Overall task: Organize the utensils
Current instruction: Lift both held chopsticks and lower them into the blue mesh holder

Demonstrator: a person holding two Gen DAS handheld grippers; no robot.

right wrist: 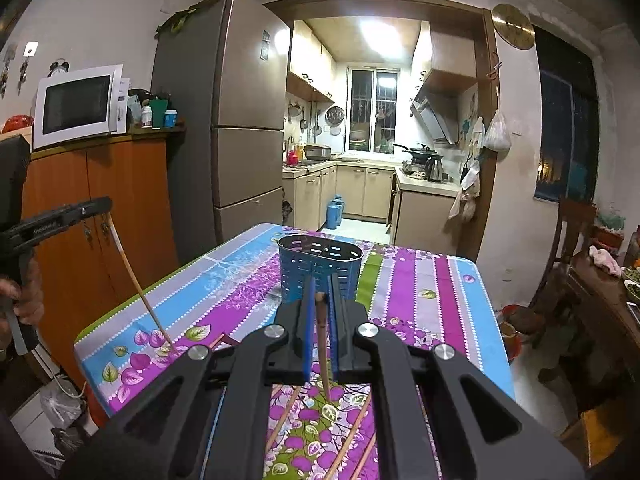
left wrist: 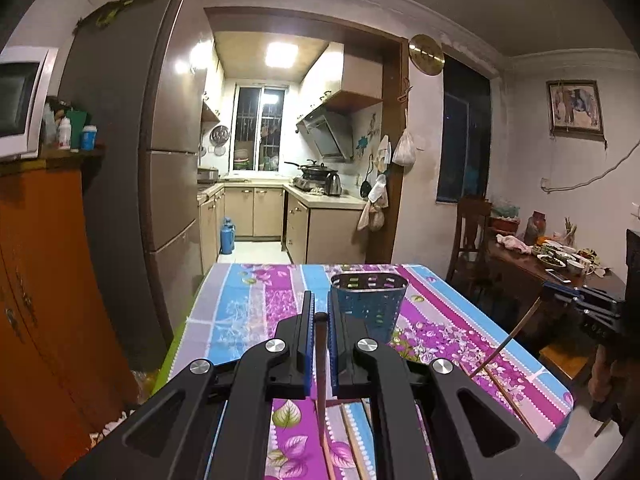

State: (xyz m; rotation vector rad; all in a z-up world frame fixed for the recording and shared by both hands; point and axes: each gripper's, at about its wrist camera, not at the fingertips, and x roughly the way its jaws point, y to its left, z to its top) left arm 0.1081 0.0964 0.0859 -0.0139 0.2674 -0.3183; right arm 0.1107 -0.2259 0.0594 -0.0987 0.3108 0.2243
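Each gripper, left (left wrist: 320, 316) and right (right wrist: 319, 300), clenches one chopstick (left wrist: 321, 360) (right wrist: 322, 344) near its upper end, tip hanging down, ready for dropping into the holder (right wrist: 320, 270).

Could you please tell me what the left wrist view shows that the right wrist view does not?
Only the left wrist view shows the framed picture and food dishes. Only the right wrist view shows the alarm clock. Both show the blue utensil holder on the floral tablecloth, with each claw, left claw and right claw, gripping a chopstick.
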